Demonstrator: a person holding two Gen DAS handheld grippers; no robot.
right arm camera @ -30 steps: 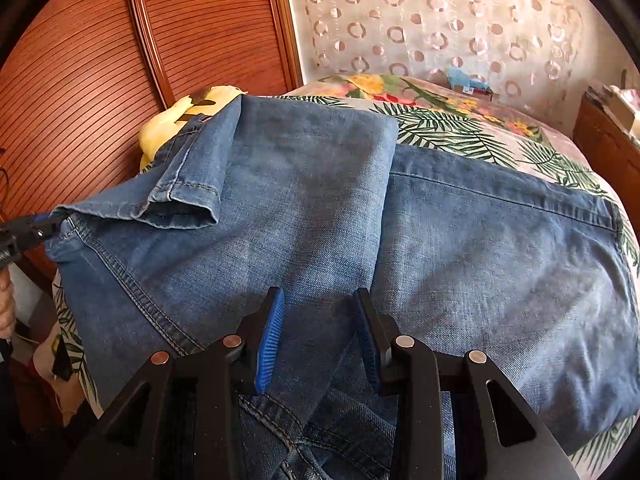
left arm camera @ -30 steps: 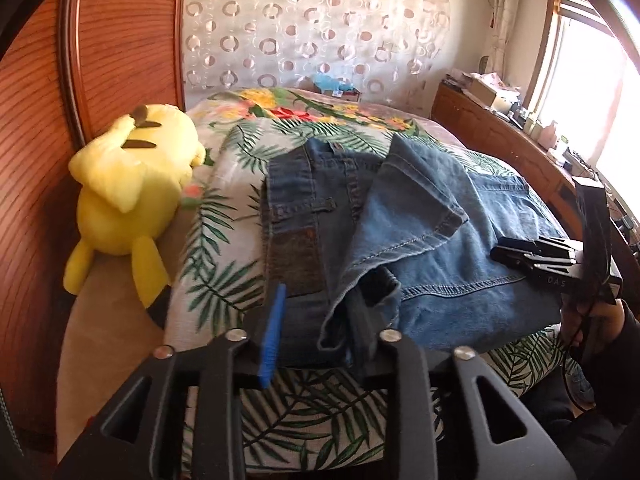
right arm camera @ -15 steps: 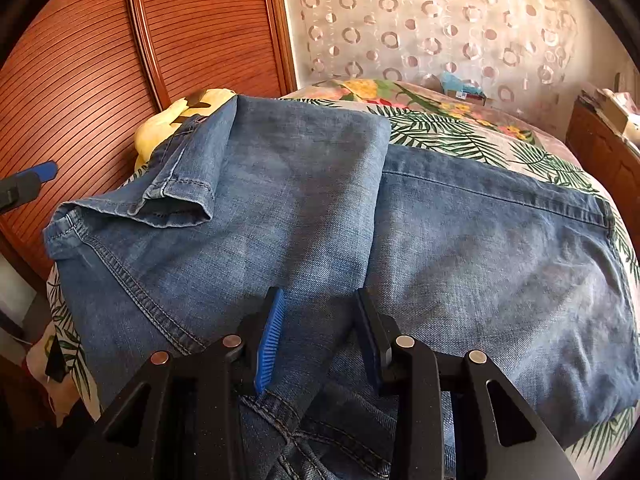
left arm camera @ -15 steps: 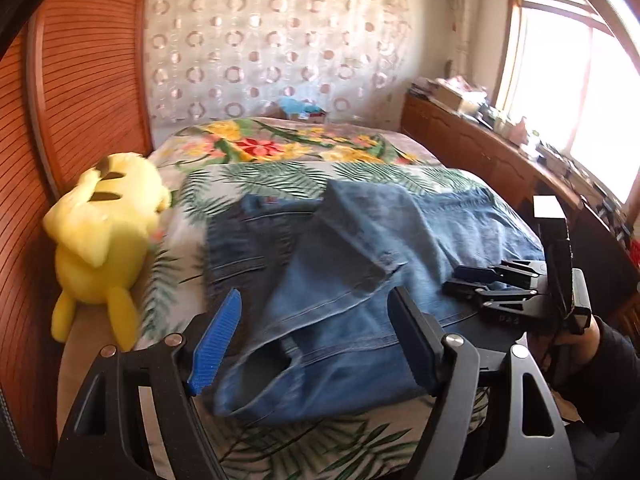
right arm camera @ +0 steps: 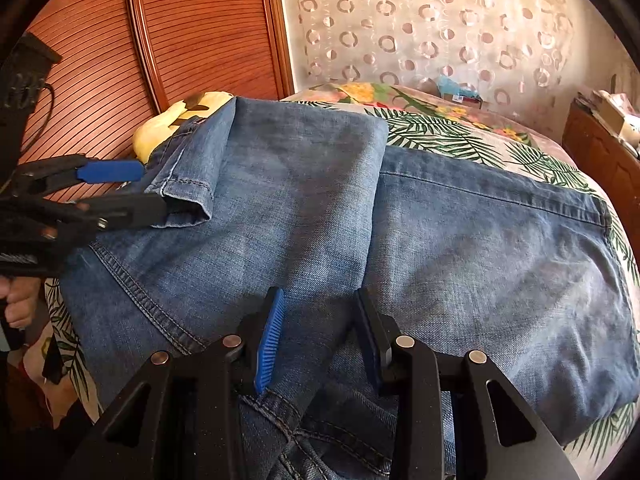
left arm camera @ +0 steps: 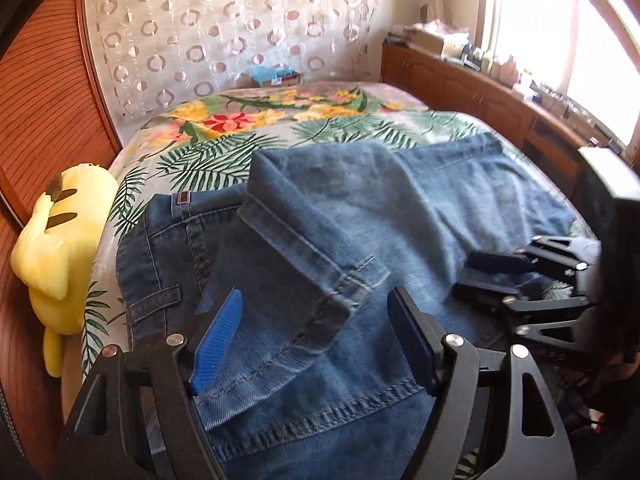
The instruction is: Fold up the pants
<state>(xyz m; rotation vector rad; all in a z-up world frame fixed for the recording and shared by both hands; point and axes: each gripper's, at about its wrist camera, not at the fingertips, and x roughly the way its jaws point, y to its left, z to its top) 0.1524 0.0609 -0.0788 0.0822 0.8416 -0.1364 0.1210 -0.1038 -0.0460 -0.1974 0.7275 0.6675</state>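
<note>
Bedroom with a floral bedspread under folded jeans; left gripper spread wide, empty, poised over the turned-back hem cuff, nothing pinched; cuff just ahead and between the pads; right gripper half-closed, denim bunched between its pads, seemingly pinning a fold, grip unclear; jeans' long axis running left to right across both views; left hand nearer the cuff; yellow plush toy beside the waistband.

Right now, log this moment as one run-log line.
stage: leg folded over | left gripper: open, above hem | right gripper: shut on jeans | surface: bed
</note>
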